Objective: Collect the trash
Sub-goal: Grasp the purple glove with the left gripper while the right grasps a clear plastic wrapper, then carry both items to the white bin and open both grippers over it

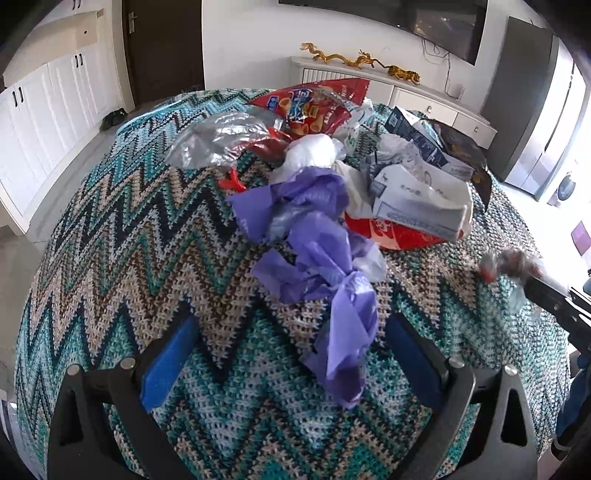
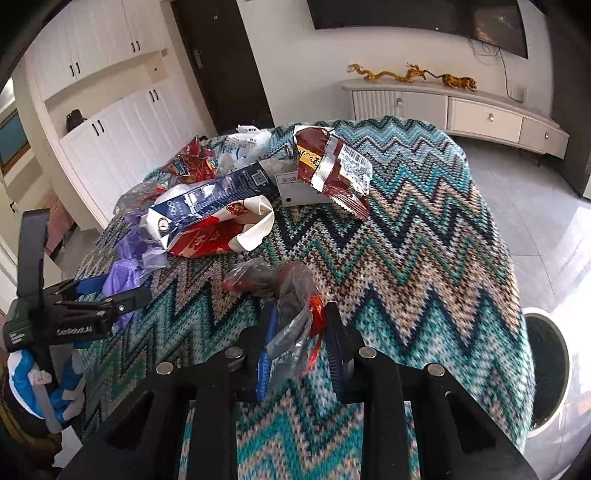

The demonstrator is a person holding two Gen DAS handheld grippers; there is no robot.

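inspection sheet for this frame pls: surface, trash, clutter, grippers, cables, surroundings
Surface: zigzag knit cloth covers the table.
Job's things: purple plastic bag, red snack bag, brown wrapper, carton, clear crumpled wrapper.
Clutter: nothing seen beyond trash.
Grippers: left gripper open astride the purple bag; right gripper closed on the clear wrapper.
Cables: wires hang below the TV.
Surroundings: white bin beside the table, cabinets.

Bare cloth (image 2: pixel 424 258) right of wrapper heap (image 2: pixel 221 206)

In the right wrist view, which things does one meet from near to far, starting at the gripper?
Right gripper → clear wrapper with red bits → red and white bag → dark red snack packet → white cabinet.
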